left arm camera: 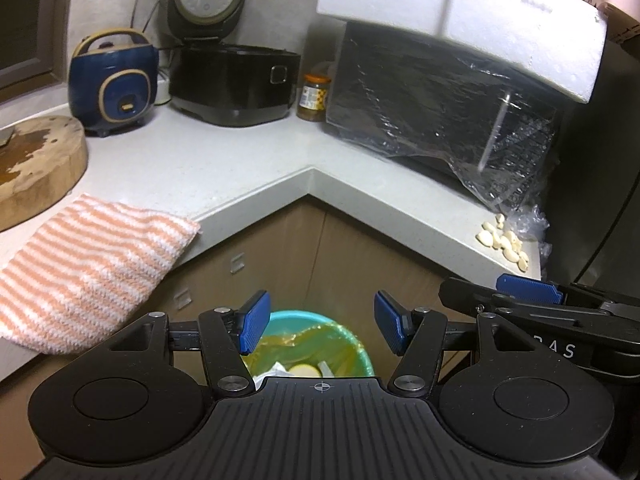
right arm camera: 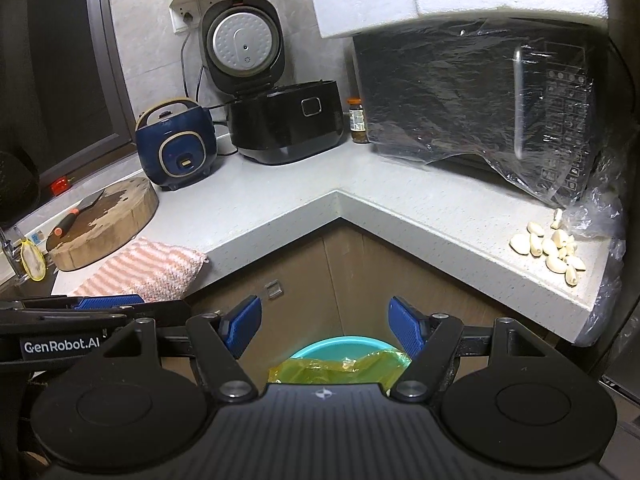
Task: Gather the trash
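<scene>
Left gripper [left arm camera: 320,322] and right gripper [right arm camera: 325,327] held well open, empty; teal bin [left arm camera: 352,338] seen at 6 o'clock below both.

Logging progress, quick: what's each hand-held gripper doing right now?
Left hand-held gripper: open, holding nothing.
Right hand-held gripper: open, holding nothing.

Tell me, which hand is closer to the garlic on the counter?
The right gripper. The garlic cloves lie on the counter's right end, on its side. The left gripper sits farther over, by the striped cloth. Both are open and empty.
</scene>
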`<state>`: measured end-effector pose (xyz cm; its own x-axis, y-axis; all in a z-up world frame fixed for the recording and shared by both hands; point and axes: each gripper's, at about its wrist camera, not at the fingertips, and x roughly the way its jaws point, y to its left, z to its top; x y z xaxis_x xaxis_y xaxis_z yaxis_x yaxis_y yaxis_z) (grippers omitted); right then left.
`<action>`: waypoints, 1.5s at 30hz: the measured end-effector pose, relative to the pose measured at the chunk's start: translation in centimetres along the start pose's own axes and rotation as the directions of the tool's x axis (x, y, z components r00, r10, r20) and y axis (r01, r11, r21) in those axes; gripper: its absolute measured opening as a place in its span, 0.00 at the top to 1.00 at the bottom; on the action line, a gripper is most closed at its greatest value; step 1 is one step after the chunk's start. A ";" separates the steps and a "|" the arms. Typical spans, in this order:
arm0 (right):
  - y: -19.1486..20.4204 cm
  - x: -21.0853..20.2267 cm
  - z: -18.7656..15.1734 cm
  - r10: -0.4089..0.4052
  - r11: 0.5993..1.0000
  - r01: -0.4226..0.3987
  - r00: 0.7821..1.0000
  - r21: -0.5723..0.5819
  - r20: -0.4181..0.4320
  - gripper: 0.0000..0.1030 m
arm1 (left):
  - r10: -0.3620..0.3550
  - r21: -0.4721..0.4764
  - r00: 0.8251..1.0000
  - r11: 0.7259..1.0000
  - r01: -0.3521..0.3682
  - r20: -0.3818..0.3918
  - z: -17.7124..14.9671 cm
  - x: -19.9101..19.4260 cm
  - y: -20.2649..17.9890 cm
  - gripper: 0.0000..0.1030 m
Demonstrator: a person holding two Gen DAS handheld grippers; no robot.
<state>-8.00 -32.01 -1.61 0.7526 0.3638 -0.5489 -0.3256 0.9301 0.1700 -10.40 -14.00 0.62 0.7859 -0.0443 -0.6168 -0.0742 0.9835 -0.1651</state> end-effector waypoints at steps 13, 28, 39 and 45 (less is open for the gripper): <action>0.1 0.0 -0.1 0.000 1.000 0.000 1.000 -0.001 0.000 0.31 | -0.001 -0.002 1.000 1.000 0.001 0.000 0.0 -0.2 0.1 0.39; 0.2 0.2 0.2 0.002 1.000 -0.002 1.000 -0.006 -0.003 0.31 | 0.002 -0.004 1.000 1.000 -0.002 -0.005 0.1 0.1 0.2 0.39; 0.2 0.9 0.5 0.006 1.000 -0.006 1.000 -0.008 -0.011 0.31 | 0.010 -0.029 1.000 1.000 -0.011 -0.006 0.8 1.0 1.2 0.39; 0.3 2.7 1.2 0.007 1.000 -0.007 1.000 -0.015 -0.023 0.31 | 0.010 -0.069 1.000 0.998 -0.011 -0.006 1.7 2.2 3.7 0.39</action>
<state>-5.38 -30.67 -2.07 0.7368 0.3686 -0.5668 -0.3393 0.9267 0.1615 -7.89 -10.13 -0.03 0.7812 -0.0352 -0.6233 -0.1250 0.9694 -0.2114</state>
